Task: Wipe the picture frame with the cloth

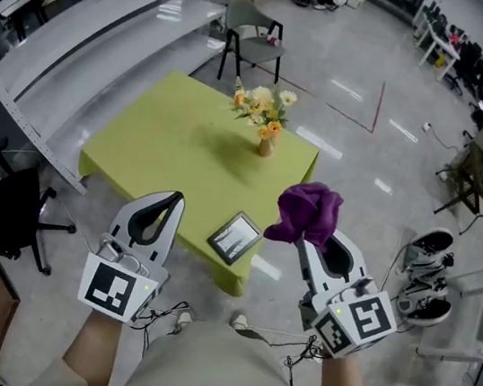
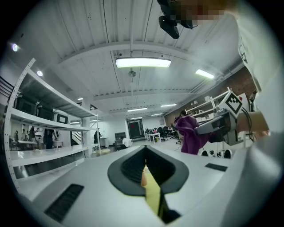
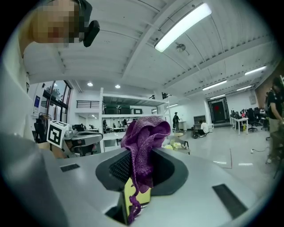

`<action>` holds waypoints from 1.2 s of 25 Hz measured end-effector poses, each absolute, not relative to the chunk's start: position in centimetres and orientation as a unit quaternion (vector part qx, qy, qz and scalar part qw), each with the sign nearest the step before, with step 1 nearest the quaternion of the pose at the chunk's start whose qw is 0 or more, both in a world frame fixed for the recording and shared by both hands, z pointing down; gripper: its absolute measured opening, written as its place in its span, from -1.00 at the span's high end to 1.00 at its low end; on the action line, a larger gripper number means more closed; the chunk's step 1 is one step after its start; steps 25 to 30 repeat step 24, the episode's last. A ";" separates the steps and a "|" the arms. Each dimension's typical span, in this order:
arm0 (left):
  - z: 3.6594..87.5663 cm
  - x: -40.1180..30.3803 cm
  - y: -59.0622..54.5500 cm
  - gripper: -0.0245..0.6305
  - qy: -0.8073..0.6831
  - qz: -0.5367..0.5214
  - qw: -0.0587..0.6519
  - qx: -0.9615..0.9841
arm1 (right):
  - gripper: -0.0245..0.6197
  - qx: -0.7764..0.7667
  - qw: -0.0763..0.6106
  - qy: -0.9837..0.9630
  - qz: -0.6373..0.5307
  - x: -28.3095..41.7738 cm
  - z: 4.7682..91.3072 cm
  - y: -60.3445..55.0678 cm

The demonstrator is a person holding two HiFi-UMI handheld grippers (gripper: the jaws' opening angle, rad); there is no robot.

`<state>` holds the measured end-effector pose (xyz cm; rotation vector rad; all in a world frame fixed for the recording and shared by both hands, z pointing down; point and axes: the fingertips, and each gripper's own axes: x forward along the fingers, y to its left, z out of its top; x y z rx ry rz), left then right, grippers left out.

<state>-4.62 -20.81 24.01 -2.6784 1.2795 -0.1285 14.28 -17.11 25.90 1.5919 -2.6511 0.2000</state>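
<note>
A small dark-edged picture frame (image 1: 235,237) lies flat near the front edge of the yellow-green table (image 1: 167,144). My right gripper (image 1: 311,235) is shut on a purple cloth (image 1: 307,213), held up in the air to the right of the frame; the cloth (image 3: 143,144) bunches above the jaws in the right gripper view. To the frame's left my left gripper (image 1: 175,199) hangs over the table's front edge, shut with nothing in it. The left gripper view shows the closed jaws (image 2: 145,172) and the purple cloth (image 2: 191,134) off to the right.
A vase of yellow and white flowers (image 1: 263,115) stands at the table's far side. A grey chair (image 1: 253,35) sits beyond it. White shelving (image 1: 85,35) runs along the left. Shoes (image 1: 429,272) lie on the floor at right.
</note>
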 end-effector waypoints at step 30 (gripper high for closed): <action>24.3 -6.4 -19.7 0.90 0.432 -0.049 0.067 -0.898 | 0.66 0.522 0.020 -0.851 0.062 12.9 24.9 -16.1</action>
